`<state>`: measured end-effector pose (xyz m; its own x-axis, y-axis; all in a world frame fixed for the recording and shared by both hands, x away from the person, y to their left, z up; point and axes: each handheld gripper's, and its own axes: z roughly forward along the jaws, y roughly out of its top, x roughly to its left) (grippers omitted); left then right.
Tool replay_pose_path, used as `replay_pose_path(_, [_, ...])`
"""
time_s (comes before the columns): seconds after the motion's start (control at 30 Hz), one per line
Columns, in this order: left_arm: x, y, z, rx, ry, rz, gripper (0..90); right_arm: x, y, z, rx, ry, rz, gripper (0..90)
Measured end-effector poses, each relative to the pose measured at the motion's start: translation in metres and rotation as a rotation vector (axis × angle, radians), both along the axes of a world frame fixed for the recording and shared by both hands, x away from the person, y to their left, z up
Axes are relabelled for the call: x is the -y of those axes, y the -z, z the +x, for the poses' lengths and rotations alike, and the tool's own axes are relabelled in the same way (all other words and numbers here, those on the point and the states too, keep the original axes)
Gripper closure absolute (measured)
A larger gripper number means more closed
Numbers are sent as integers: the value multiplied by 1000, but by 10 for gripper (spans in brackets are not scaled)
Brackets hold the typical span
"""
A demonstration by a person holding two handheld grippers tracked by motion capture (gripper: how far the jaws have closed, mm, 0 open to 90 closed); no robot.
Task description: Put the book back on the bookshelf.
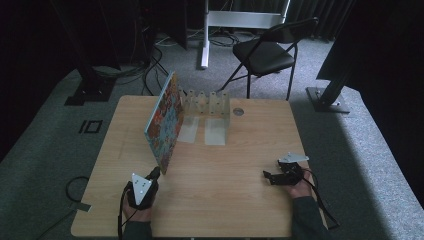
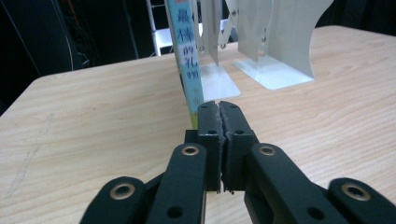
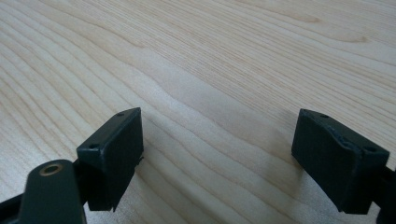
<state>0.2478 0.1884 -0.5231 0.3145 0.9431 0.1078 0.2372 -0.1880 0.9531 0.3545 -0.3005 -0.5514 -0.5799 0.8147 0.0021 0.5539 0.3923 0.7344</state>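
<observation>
Left gripper (image 1: 155,174): jaws pressed flat together at the near bottom corner of the book (image 1: 165,120). From the left gripper view the pads meet with no gap and the spine's lower end sits right behind the tips, so whether they pinch the cover edge I can't tell. The book stands upright on edge, tilted a bit (colourful cover facing left in the high view), far end by the white bookend rack (image 1: 207,102). Right gripper (image 1: 268,176): jaws wide apart, nothing between them, resting low over bare table (image 1: 225,200), well apart from the book.
</observation>
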Motion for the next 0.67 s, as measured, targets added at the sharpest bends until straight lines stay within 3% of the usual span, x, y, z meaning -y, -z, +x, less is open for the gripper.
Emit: replay_pose_path(0.67, [1, 10, 0, -47, 10, 5, 899, 0, 0, 0, 0, 0, 0, 164])
